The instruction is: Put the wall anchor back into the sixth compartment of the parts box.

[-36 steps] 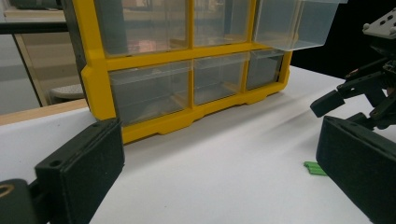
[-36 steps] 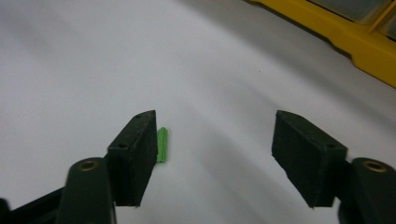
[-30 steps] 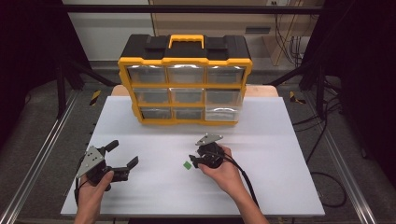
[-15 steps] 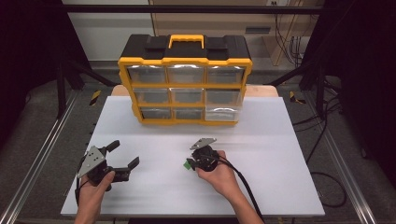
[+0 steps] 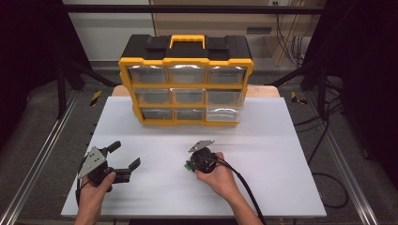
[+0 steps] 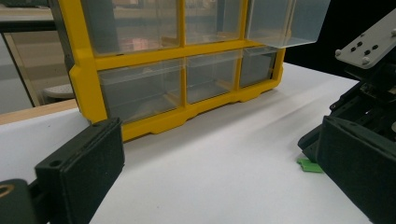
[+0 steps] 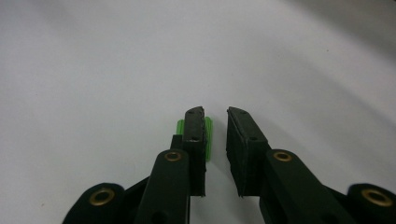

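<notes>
Right claw (image 5: pixel 191 165) sits low over the white tabletop (image 5: pixel 281 154), jaws narrow with a slim gap between them — a small green part (image 7: pixel 208 133) lies at the left jaw's tip, partly behind it; can't tell if it's touching or gripped. From the high view the green part (image 5: pixel 187 166) is just left of the right claw's nose, mid-tabletop, near the front half.

Left claw (image 5: pixel 126 158) is near the front-left corner, jaws wide apart, nothing between them. Its own view looks across to the right claw (image 6: pixel 355 140) and the green part (image 6: pixel 310 165) on the surface beside it.

Room to move: open white surface between the two claws, and a clear band between them and the yellow drawer organizer (image 5: pixel 186 84) at the back. Right half of the tabletop is bare out to its edge. Left claw is close to the left and front edges.

Organizer: three rows of clear drawers, black top, yellow handle; the bottom-right drawer (image 5: pixel 224 114) is pulled out a bit.

Surroundings — dark frame rails either side, cables on the floor at right, grey floor.
</notes>
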The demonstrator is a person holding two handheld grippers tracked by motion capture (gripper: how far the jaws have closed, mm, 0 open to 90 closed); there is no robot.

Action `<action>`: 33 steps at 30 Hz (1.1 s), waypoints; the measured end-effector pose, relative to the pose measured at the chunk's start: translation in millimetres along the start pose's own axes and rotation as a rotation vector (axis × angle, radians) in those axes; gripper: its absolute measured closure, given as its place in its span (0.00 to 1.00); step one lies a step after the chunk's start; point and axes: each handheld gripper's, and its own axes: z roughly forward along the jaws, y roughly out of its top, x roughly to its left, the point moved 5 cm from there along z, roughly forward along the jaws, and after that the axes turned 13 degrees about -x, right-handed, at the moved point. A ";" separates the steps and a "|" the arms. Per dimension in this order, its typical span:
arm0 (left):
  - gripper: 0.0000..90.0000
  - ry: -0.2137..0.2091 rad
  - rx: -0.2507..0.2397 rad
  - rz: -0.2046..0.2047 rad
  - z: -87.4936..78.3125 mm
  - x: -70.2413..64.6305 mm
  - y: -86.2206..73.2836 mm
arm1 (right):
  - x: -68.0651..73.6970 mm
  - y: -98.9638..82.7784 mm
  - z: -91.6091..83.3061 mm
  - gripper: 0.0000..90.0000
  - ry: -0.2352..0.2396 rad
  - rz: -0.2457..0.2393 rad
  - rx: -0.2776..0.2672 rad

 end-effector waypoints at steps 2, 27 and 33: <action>0.01 -0.001 -0.001 0.001 0.0 0.0 0.3 | 1.5 -0.4 0.4 0.88 0.015 0.000 0.005; 0.01 -0.001 0.007 0.003 0.4 -0.2 -0.9 | -23.5 -1.4 -25.5 0.94 -0.048 0.020 -0.086; 0.01 -0.001 0.006 0.003 0.4 -0.1 -0.8 | -46.2 -4.1 -56.5 0.94 -0.094 0.058 -0.180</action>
